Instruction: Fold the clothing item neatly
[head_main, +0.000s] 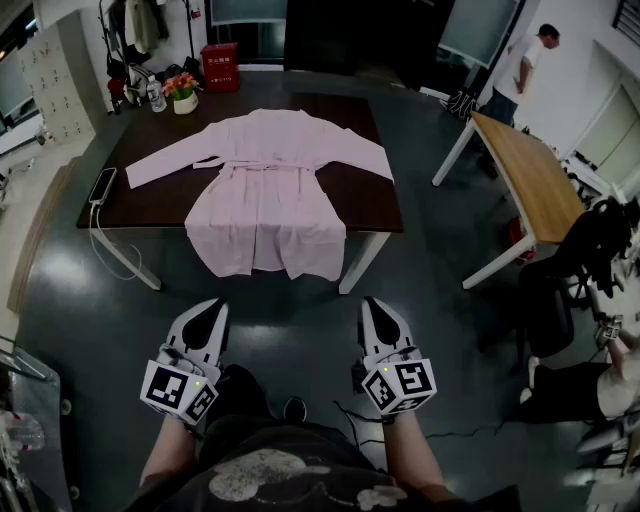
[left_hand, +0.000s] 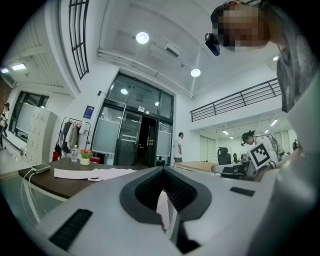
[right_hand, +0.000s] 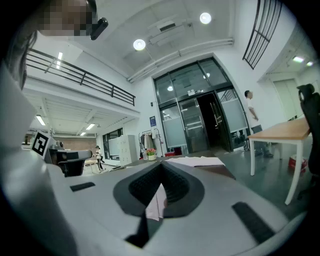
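A pale pink robe lies spread face up on a dark table, sleeves out to both sides, belt tied at the waist. Its hem hangs over the table's front edge. Both grippers are held low in front of me, well short of the table. The left gripper is shut with nothing in it, and the right gripper is shut and empty too. The left gripper view shows its closed jaws with the robe far off. In the right gripper view the closed jaws point toward the robe.
A phone with a white cable lies on the table's left end. A flower pot and a bottle stand at its far left corner. A wooden table stands to the right, with a person beyond it.
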